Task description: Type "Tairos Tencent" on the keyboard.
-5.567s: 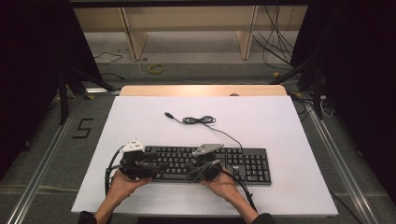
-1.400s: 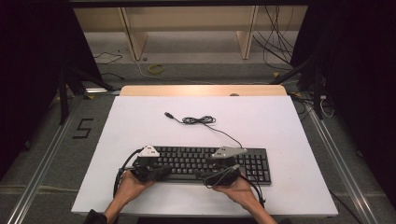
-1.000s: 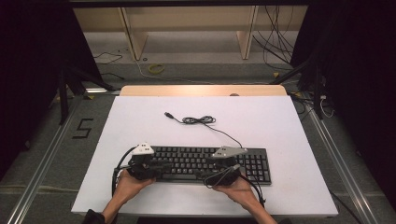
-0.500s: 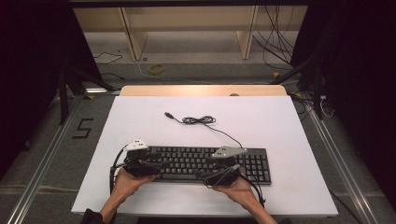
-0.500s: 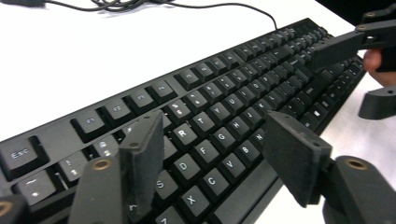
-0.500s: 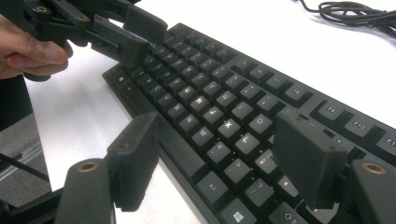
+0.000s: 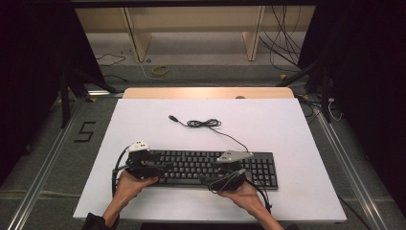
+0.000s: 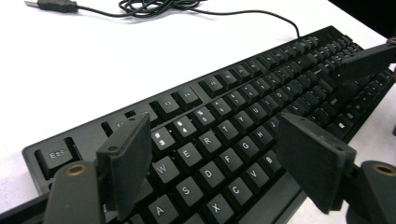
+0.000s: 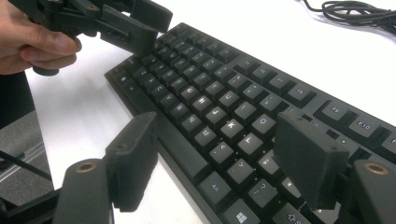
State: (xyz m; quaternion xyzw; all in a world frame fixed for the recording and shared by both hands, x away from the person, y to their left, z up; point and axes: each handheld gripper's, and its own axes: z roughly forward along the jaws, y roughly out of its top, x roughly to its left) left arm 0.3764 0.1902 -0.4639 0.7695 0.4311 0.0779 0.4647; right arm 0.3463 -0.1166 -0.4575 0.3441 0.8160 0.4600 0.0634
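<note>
A black keyboard [image 7: 210, 167] lies flat near the front of the white table [image 7: 268, 124]. Its thin cable [image 7: 206, 123] coils behind it and ends in a loose USB plug [image 7: 173, 117]. My left gripper [image 7: 160, 166] hovers over the keyboard's left end; in the left gripper view its jaws [image 8: 215, 135] have just been opening and stand wide above the letter keys [image 8: 205, 144], gripping nothing. My right gripper [image 7: 216, 180] sits at the keyboard's front edge right of the middle. It [image 9: 219, 128] is open over the keys [image 9: 210, 79], with the left gripper [image 9: 140, 23] farther along.
A wooden strip [image 7: 206, 92] borders the table's far edge. Beyond it are floor cables [image 7: 158, 71] and shelf legs. A metal rail [image 7: 45, 158] runs along the left side and dark curtains hang on both sides. Both hands reach in from the front edge.
The left gripper has shifted a little to the left over the keyboard's left end. The right gripper and the keyboard have stayed where they were over the last second.
</note>
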